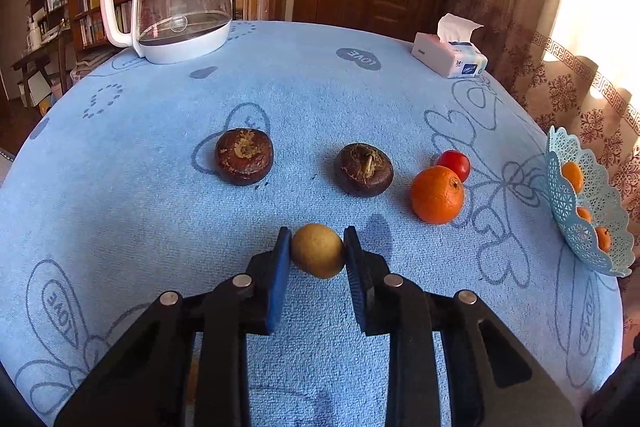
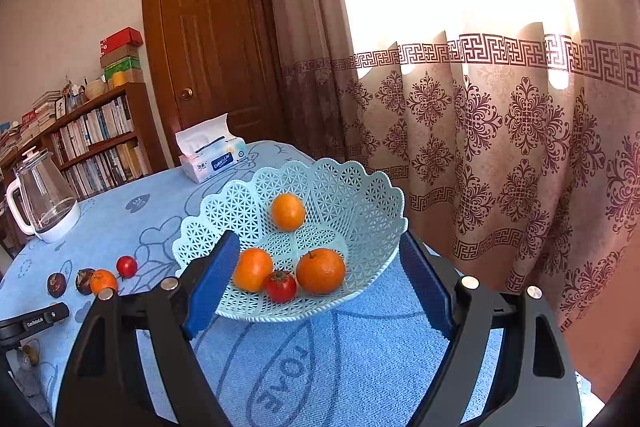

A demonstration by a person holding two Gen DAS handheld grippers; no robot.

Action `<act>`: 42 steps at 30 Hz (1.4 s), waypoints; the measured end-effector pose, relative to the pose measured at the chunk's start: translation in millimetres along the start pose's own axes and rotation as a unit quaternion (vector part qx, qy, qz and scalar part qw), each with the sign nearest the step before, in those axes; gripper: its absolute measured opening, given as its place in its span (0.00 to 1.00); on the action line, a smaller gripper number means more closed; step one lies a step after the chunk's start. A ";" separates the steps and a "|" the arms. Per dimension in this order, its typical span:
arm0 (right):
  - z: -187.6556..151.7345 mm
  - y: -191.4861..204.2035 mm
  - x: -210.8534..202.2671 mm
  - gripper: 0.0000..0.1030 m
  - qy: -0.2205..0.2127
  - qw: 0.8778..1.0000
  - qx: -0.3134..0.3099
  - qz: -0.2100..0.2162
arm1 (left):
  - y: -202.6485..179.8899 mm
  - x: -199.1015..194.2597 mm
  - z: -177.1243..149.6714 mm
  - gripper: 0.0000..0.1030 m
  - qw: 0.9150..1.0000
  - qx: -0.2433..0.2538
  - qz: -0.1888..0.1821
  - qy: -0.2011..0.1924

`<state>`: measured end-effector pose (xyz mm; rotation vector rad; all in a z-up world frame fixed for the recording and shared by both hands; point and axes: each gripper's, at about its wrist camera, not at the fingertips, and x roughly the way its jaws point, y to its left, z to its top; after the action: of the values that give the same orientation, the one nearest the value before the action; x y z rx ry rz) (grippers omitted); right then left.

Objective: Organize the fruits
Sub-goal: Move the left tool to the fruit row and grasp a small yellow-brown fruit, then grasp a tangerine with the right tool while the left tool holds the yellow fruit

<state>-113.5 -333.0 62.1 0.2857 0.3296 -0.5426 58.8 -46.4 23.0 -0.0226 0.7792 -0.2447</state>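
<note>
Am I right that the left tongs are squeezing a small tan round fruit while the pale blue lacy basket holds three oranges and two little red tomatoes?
Nearly. The left tongs do grip the small tan round fruit, and the pale blue lacy basket holds three oranges, but only one little red tomato, as the right wrist view shows. The other red tomato lies on the tablecloth.

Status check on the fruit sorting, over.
Left tongs shut on small tan fruit. Right tongs open, straddling the basket. Orange, tomato not yet in basket. Path looks clear.
</note>
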 end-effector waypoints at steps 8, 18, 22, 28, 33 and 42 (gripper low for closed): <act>0.0 10.8 -3.0 0.81 -0.007 1.000 -0.027 -0.012 | 10.1 -18.7 0.1 0.26 0.999 -0.024 0.007 -0.039; 2.4 95.0 2.9 0.81 0.072 0.981 -0.123 0.135 | 16.8 -28.3 1.3 0.26 0.998 -0.042 0.011 -0.055; -18.1 149.3 17.0 0.81 0.138 0.953 -0.173 0.206 | 19.8 -32.2 1.5 0.26 0.997 -0.054 0.013 -0.061; -32.4 194.1 39.7 0.81 0.178 0.937 -0.200 0.226 | 27.0 -34.5 2.4 0.26 0.995 -0.072 0.025 -0.067; -34.3 207.1 67.9 0.80 0.215 0.930 -0.188 0.230 | 26.5 -35.6 1.8 0.26 0.995 -0.071 0.033 -0.068; -42.6 225.5 90.4 0.67 0.239 0.925 -0.185 0.230 | 28.6 -35.8 2.2 0.26 0.994 -0.075 0.034 -0.067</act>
<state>72.5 -174.4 29.2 0.1151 0.8038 0.0698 41.9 -10.6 46.2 -0.1524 0.6613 -0.1176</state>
